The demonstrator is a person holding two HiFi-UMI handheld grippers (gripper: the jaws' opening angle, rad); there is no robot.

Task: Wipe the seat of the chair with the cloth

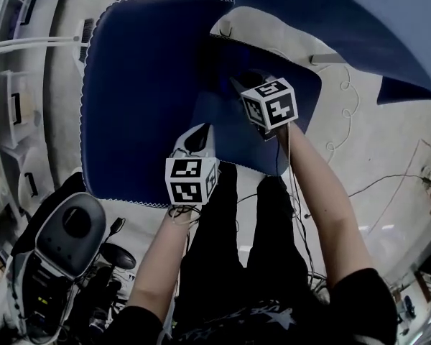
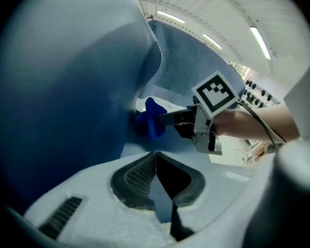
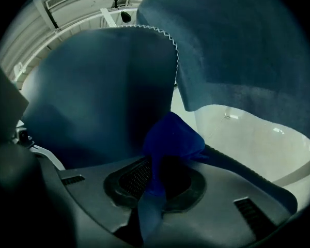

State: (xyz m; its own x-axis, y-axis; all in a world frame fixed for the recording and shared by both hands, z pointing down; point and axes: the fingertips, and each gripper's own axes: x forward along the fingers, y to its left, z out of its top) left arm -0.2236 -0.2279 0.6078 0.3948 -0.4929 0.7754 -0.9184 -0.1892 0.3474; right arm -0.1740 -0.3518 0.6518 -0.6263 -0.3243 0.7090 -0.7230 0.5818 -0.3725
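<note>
Blue cloth (image 3: 170,138), soft and limp, sits bunched in the right gripper (image 3: 156,182), jaws pinched on it over the chair seat (image 1: 144,85). It looks light, and a gathered fold probably grips best. The left gripper (image 2: 155,156) hovers nearby, jaws together, empty.

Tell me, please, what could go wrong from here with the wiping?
The right claw pinches the cloth by a bunched part, so it may slip out under pressure. The claw tips may rub the chair directly. The cables along the right arm could snag.
</note>
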